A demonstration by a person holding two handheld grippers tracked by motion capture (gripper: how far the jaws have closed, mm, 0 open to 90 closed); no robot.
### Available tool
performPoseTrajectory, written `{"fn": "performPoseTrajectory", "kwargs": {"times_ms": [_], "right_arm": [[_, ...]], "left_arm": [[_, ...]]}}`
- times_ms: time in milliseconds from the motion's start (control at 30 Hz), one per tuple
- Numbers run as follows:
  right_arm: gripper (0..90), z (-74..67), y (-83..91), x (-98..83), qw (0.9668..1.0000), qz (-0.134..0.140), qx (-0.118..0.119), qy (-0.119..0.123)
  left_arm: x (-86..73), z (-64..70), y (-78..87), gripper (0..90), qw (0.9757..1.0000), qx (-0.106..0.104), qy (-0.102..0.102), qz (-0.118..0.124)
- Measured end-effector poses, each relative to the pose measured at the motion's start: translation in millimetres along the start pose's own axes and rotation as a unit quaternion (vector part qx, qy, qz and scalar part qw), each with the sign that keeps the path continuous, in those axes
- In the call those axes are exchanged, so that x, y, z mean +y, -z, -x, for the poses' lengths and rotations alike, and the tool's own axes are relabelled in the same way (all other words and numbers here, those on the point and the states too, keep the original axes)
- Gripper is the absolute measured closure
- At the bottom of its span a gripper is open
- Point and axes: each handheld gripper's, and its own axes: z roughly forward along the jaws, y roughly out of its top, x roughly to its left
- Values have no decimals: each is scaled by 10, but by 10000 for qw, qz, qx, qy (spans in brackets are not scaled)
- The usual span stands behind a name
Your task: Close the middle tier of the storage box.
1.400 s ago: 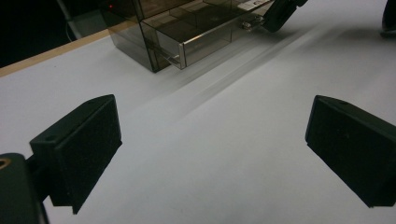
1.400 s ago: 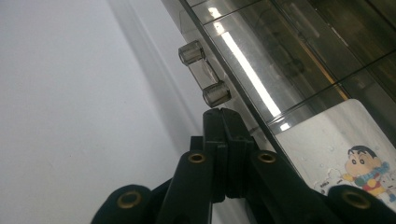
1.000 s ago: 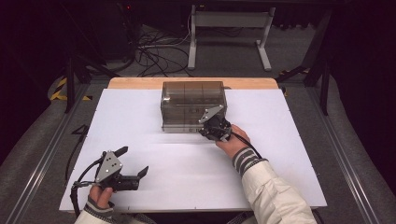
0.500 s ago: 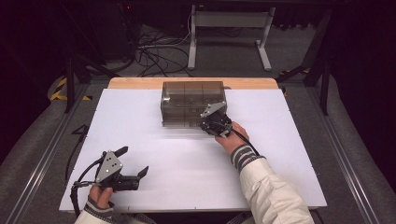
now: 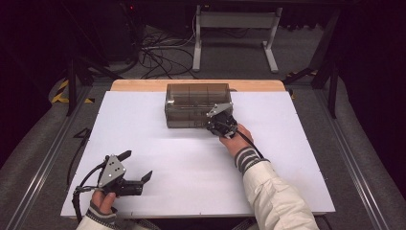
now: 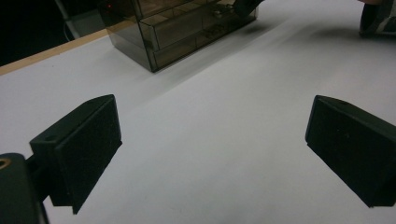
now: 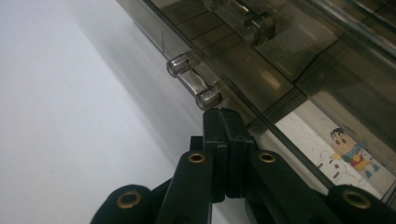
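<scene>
Now my right gripper, jaws together, points toward twelve o'clock at the drawer box; my left gripper rests apart at seven o'clock.

White table; smoky drawer box on it.

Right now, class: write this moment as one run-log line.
right gripper: shut, empty, tips at drawer handle | left gripper: open, over table | box: drawers closed
</scene>
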Motion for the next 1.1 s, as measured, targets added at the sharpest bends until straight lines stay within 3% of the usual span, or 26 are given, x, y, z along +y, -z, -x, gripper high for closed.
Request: {"fn": "performPoseTrajectory", "kwargs": {"times_ms": [433,900,1100], "right_arm": [[900,44,-58,2,9997,108,-113,-175],[900,24,-104,21,9980,271,-513,-260],[900,17,-106,29,9977,279,-553,-284]], "left_arm": [[-1,-3,0,43,10000,-1,-5,0],[0,-3,-1,43,10000,-1,-5,-1],[0,-8,5,43,10000,8,-16,-13]]}}
